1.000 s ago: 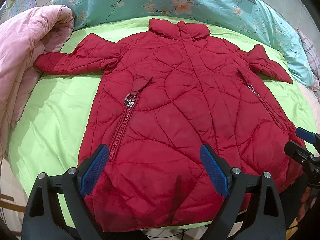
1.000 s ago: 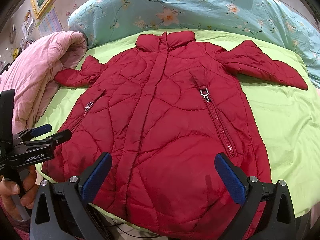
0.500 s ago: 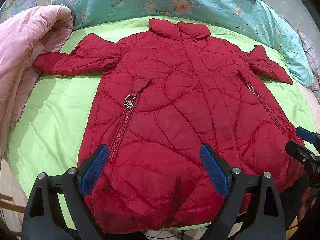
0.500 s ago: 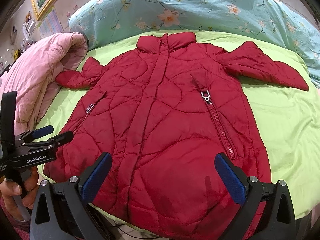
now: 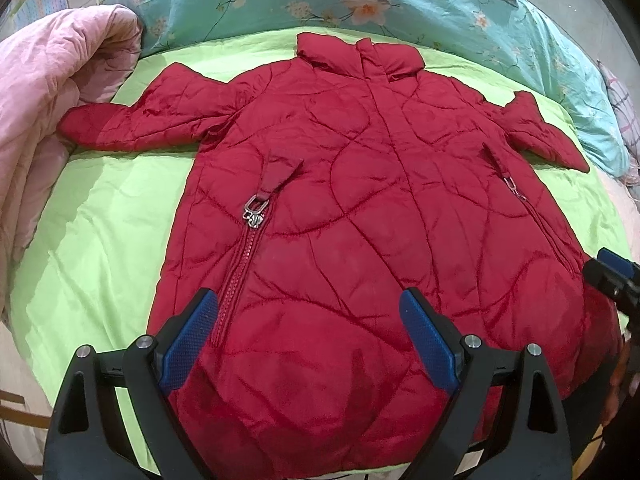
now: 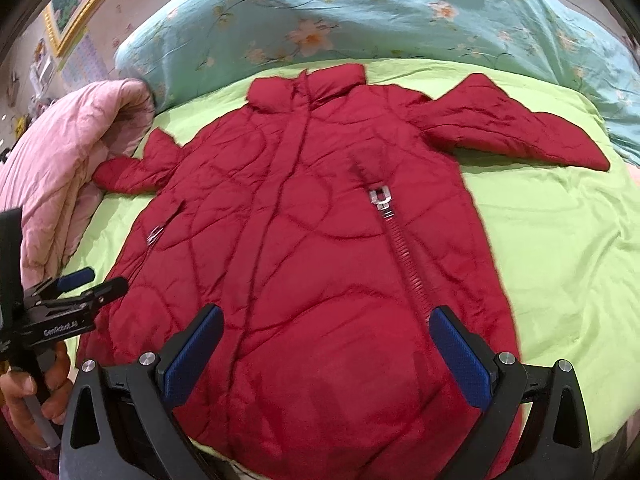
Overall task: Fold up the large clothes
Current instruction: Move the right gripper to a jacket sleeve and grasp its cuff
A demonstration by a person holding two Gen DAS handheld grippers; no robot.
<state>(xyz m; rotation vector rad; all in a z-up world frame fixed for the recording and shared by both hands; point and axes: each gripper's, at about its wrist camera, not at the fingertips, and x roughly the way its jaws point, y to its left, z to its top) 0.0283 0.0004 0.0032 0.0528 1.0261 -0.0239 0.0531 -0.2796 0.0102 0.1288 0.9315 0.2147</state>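
A red quilted jacket [image 5: 360, 216] lies spread flat, front up, on a lime-green bed sheet [image 5: 100, 232], collar away from me and both sleeves out to the sides. It also shows in the right wrist view [image 6: 312, 240]. My left gripper [image 5: 308, 332] is open and empty, hovering over the jacket's hem near its left pocket zipper [image 5: 252, 216]. My right gripper [image 6: 328, 344] is open and empty, over the hem near the right pocket zipper [image 6: 382, 198]. Each gripper shows at the edge of the other's view: the right one [image 5: 612, 276] and the left one [image 6: 76, 284].
A pink quilt [image 5: 44, 112] is bunched along the bed's left side, touching the left sleeve's cuff. A teal floral duvet [image 5: 320, 4] lies across the head of the bed beyond the collar. The bed's near edge runs just below the hem.
The right wrist view has shifted forward and slightly down toward the jacket. The left gripper has barely moved. The jacket lies as before.
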